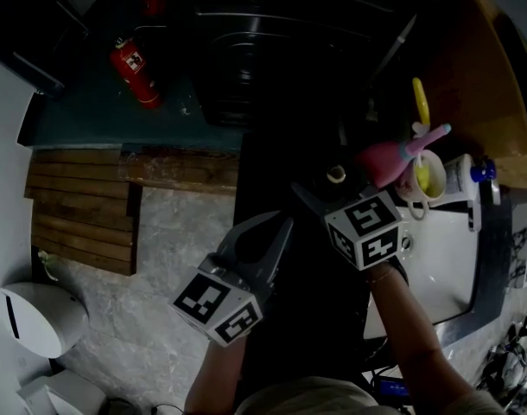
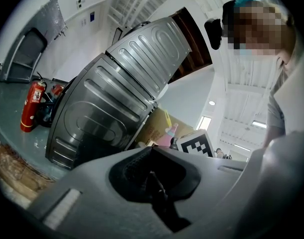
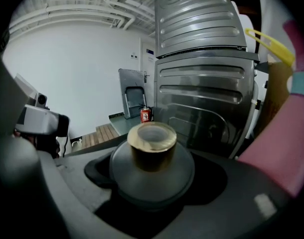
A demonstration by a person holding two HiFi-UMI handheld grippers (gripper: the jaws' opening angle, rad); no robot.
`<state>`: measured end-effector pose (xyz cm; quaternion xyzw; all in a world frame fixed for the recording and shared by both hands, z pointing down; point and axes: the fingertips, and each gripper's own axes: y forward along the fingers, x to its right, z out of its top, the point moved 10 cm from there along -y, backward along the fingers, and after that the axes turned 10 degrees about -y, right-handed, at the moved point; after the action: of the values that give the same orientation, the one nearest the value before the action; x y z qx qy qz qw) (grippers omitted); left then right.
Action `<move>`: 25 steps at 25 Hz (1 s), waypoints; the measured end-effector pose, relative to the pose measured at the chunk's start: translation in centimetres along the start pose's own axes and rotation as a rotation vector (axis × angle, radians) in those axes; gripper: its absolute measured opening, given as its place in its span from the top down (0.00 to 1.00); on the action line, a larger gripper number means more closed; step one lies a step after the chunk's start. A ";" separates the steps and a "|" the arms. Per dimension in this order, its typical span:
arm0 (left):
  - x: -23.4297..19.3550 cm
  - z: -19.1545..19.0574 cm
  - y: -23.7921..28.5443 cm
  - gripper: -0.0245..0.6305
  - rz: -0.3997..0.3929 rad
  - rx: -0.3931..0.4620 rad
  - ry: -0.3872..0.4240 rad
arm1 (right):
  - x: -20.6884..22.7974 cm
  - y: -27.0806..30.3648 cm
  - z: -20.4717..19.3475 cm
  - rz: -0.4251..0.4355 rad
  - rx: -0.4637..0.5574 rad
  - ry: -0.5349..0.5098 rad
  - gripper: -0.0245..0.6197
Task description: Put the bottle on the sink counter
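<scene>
Right tongs (image 3: 152, 180) clamped on dark round bottle with gold cap (image 3: 152, 146), held aloft, near dark-edged sink table (image 1: 495, 236) but not yet on it. Left tongs (image 2: 152, 153) closed, empty. Set-down remains.

The left gripper (image 1: 276, 229) sits low at centre, its fingers (image 2: 92, 193) pressed together on nothing and pointing toward 1 o'clock. At its 2 o'clock, the right gripper (image 1: 326, 193) points toward 10 o'clock, fingers clamped on the bottle (image 3: 152, 151). Both forearms (image 1: 415, 335) come in from 6 o'clock.
</scene>
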<state>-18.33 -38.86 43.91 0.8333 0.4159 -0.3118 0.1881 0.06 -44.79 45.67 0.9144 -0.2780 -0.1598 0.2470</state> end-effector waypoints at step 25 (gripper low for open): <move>6.0 -2.7 -2.2 0.95 0.025 -0.009 0.028 | -3.2 -8.6 -1.6 -0.007 0.110 0.117 0.43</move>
<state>-16.35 -32.58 41.67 0.8420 0.4093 -0.2958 0.1897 1.92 -36.07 42.86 0.9353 -0.2685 -0.0914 0.2115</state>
